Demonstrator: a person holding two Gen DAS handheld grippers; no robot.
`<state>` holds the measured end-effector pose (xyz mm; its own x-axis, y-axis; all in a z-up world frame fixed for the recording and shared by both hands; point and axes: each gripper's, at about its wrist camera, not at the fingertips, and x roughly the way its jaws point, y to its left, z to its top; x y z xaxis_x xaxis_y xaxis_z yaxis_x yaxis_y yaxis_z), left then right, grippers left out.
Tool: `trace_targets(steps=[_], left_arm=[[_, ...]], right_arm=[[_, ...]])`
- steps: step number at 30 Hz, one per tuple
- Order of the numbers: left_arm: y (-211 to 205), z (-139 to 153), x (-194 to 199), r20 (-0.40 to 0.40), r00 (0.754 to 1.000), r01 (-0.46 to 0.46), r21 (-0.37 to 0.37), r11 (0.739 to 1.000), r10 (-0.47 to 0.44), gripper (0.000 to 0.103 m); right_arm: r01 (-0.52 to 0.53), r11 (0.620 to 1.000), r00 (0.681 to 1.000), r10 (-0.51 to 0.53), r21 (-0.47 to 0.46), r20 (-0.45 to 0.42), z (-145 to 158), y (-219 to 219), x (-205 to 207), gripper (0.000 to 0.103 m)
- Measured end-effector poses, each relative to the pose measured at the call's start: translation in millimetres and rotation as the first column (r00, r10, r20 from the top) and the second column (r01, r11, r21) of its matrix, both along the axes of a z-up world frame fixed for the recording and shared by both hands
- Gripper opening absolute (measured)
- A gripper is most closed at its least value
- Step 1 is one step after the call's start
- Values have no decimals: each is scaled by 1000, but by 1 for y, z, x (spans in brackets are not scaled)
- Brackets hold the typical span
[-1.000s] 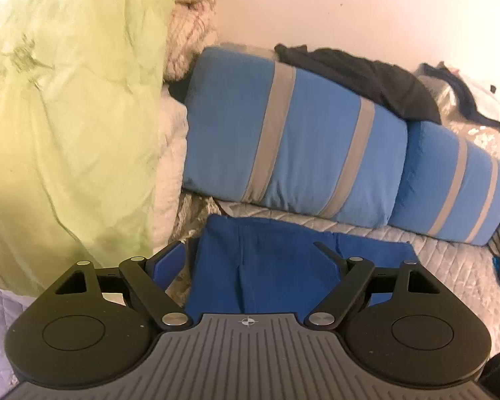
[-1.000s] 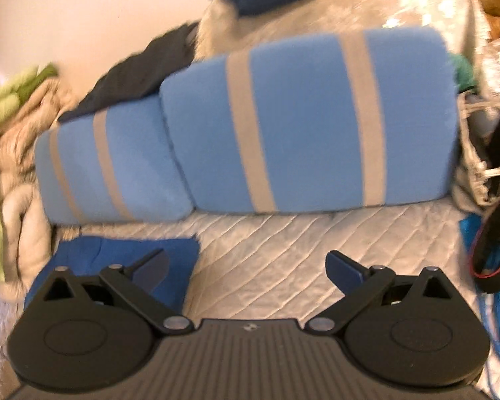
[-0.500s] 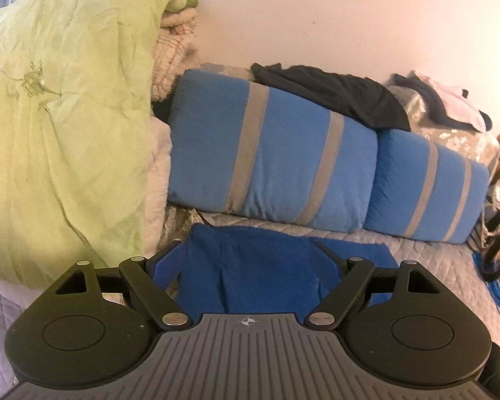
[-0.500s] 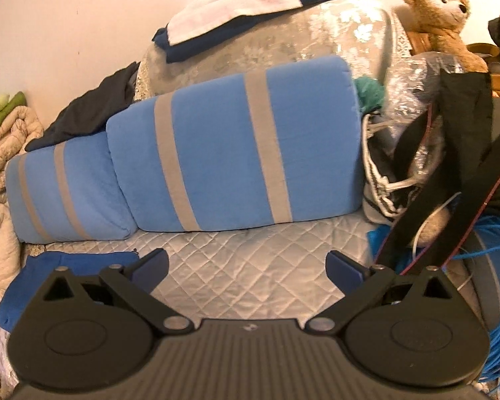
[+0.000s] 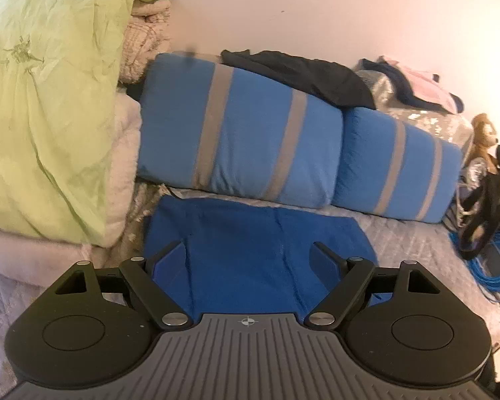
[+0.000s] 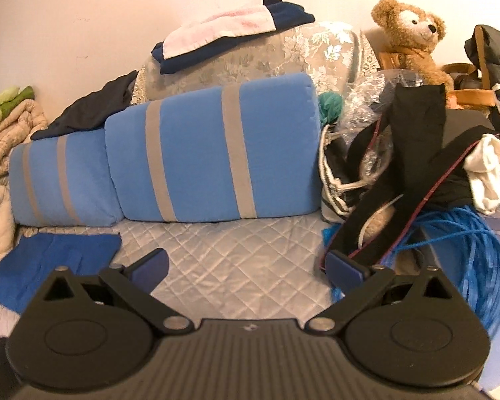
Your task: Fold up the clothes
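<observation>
A folded royal-blue garment (image 5: pixel 256 243) lies flat on the grey quilted bed cover (image 5: pixel 413 243), in front of the striped blue pillows. My left gripper (image 5: pixel 250 260) is open and empty, held just above the garment's near part. In the right wrist view the same garment (image 6: pixel 50 266) lies at the lower left. My right gripper (image 6: pixel 246 268) is open and empty over the bare quilt (image 6: pixel 236 260), to the right of the garment.
Two blue pillows with grey stripes (image 5: pixel 243 140) (image 6: pixel 210 153) line the wall. A green duvet (image 5: pixel 46 116) is heaped at the left. A black garment (image 5: pixel 300 73) lies on the pillows. A black bag (image 6: pixel 413 173), blue cable coil (image 6: pixel 476 250) and teddy bear (image 6: pixel 410 33) crowd the right.
Both grippers have drawn back and up from the garment, so more of the bed and wall shows. The right gripper has swung to the right, toward the bag and cable. Both stay open.
</observation>
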<state>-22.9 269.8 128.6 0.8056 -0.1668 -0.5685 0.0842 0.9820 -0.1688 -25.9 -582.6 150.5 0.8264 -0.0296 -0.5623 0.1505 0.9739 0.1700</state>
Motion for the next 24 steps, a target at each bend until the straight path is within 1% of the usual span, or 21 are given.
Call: trace_targets(steps=[4,8,11,14,17,21,24], left_arm=[[-8,-4,-23,3,1000,14,-12,1000,-14,82],[-16,-11,-43,-11,999,52,-22,998,-53,82],[-20,-20,-55,-36,997,75,-1,997,-75,82],[-22,-38,-61,-75,994,85,18,996,-84,82],[-23,-61,-58,-133,989,73,20,997,-69,83],[-25,-92,-46,-186,981,59,-30,998,-63,83],[-33,-111,-43,-211,976,58,-14,998,-60,83]], right_arm=[[-17,1000,1000,17,2,8,-4,-13,-35,103],[-36,999,999,36,2,4,-11,-22,-69,103],[-57,998,998,57,-19,-15,-14,-23,-92,103],[-99,995,994,98,-32,-40,-22,-22,-110,103],[-137,990,988,135,-21,-73,-36,-19,-117,103],[-138,990,984,133,-36,-116,-65,-8,-110,103],[-125,991,983,117,-56,-139,-88,2,-99,103]])
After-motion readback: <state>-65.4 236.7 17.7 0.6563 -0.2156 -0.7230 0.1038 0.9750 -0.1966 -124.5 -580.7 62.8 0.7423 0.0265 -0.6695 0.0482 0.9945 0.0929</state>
